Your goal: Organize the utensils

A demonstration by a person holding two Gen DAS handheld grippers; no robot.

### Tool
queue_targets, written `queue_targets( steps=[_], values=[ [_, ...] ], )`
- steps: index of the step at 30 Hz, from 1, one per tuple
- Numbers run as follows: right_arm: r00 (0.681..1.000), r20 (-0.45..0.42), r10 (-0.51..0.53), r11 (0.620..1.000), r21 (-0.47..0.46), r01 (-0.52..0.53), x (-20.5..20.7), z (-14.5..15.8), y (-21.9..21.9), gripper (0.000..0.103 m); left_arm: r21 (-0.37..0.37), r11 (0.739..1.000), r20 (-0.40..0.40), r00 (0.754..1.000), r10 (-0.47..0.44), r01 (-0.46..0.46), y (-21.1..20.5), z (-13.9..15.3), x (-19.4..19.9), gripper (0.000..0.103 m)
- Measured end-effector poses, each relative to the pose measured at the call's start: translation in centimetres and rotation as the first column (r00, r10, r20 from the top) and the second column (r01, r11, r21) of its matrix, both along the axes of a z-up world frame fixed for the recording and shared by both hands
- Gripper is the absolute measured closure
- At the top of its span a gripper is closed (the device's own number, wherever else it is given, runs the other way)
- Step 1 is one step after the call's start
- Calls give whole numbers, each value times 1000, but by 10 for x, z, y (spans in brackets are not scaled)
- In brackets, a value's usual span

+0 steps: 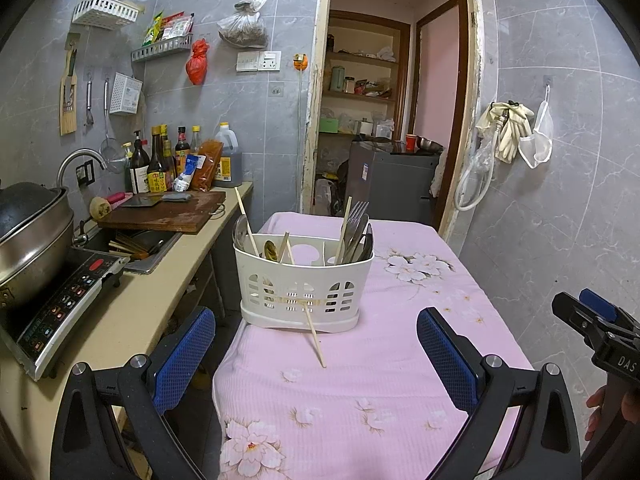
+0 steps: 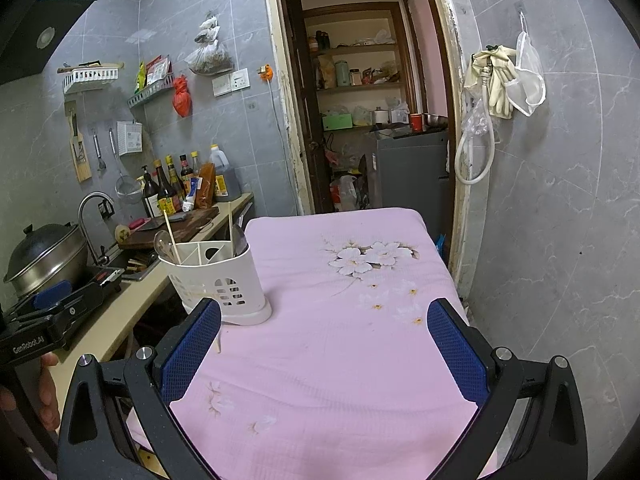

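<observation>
A white slotted utensil caddy (image 1: 302, 284) (image 2: 218, 280) stands on the pink flowered tablecloth (image 1: 360, 380) (image 2: 340, 340). It holds spoons (image 1: 240, 232) and chopsticks on its left side, forks (image 1: 358, 224) and a chopstick on its right. One loose chopstick (image 1: 315, 338) (image 2: 218, 343) leans against the caddy's front with its tip on the cloth. My left gripper (image 1: 316, 356) is open, empty, a short way in front of the caddy. My right gripper (image 2: 324, 354) is open and empty, to the right of the caddy over bare cloth.
A counter on the left carries an induction hob (image 1: 60, 308), a lidded steel pot (image 1: 28, 232), a sink (image 1: 136, 246), a cutting board (image 1: 168, 212) and sauce bottles (image 1: 160, 160). An open doorway (image 1: 384, 120) lies beyond the table. A tiled wall (image 1: 560, 200) stands to the right.
</observation>
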State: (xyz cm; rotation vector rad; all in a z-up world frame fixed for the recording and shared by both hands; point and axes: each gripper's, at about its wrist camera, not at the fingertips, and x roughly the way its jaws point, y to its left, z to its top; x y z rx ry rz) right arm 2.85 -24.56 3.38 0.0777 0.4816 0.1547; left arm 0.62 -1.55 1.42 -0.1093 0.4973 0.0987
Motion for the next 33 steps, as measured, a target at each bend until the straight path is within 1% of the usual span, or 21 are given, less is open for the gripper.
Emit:
queue_targets(
  steps=[33],
  values=[
    [1000,-7,8,1000,-1,-8,4,-4,4,2,4,1000,-2,1000,0,0,0,0,1,1]
  ],
)
